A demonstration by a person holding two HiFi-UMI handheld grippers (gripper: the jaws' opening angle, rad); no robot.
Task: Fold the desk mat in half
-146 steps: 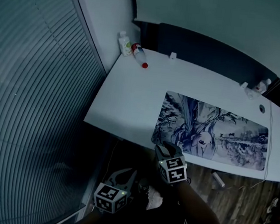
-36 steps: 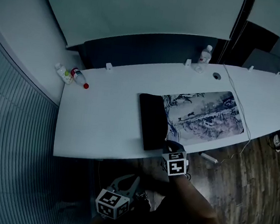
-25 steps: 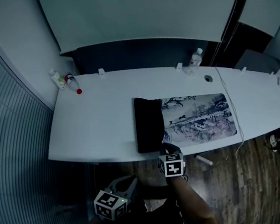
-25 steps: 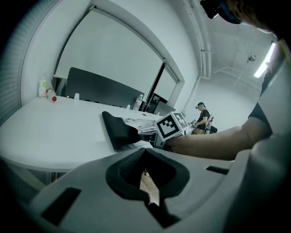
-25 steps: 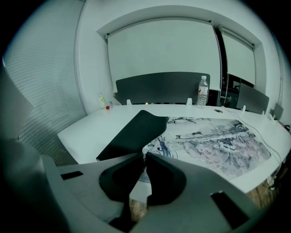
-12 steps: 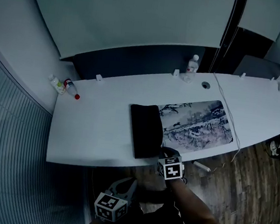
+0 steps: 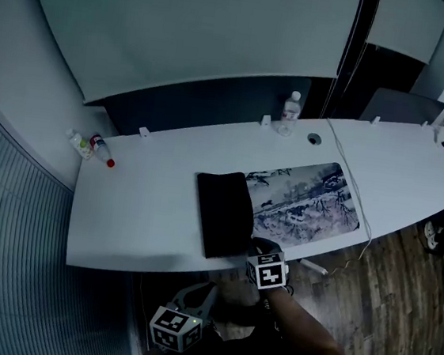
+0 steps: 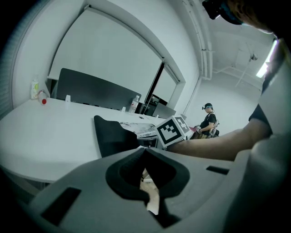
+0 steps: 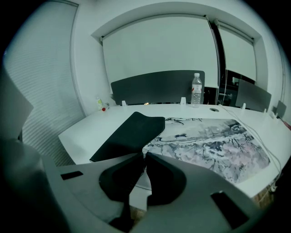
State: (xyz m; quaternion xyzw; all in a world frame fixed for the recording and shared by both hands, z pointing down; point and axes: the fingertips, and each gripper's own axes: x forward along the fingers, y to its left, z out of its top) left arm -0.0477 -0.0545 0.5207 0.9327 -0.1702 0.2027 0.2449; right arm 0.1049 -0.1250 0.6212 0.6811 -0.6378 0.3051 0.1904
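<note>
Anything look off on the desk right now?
The desk mat has its left end flipped over, black underside up, well short of halfway across the print. At the far left corner of the desk, a red-capped bottle lies on its side.

The folded-over black flap point(image 7: 222, 212) hides the left part of the desk mat point(image 7: 308, 202). The tabletop point(image 7: 135, 203) is cut off at the head view's right edge. The water bottle point(image 7: 291, 111) is too small for its label to be read.
</note>
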